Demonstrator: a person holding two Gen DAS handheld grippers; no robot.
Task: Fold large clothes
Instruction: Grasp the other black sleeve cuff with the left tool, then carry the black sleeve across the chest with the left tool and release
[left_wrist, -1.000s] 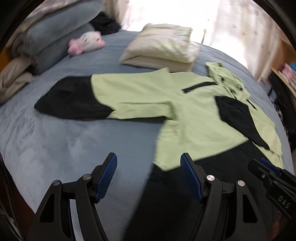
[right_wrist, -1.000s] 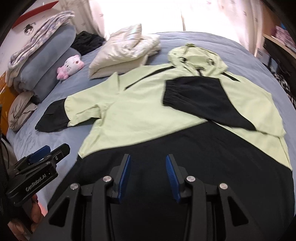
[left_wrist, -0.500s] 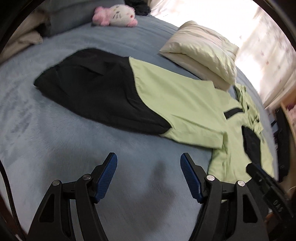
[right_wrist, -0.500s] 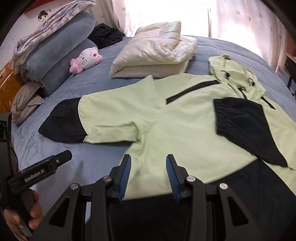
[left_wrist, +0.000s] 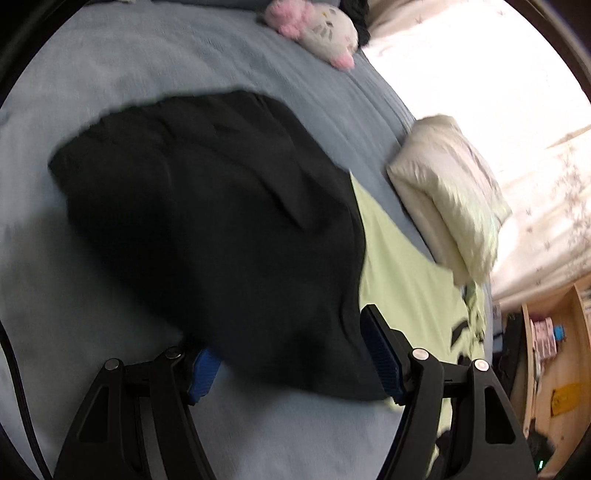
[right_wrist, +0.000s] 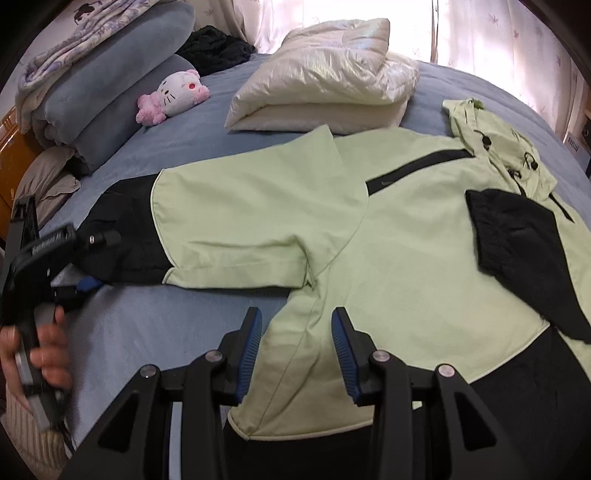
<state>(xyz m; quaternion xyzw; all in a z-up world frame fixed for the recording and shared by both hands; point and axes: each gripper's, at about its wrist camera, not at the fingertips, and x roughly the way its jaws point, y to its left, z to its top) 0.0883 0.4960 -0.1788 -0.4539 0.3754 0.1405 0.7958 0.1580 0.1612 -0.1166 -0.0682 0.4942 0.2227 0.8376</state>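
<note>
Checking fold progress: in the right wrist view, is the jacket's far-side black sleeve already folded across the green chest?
Yes, the black sleeve lies folded over the green jacket body, its cuff resting on the chest.

So the left gripper (left_wrist: 291, 350) swung over from the jacket's hem and dropped down to the black sleeve cuff (left_wrist: 207, 221), which ended up between its parted jaws. The right gripper (right_wrist: 297, 349) slid off the black hem onto the light green jacket (right_wrist: 406, 229) body.
</note>
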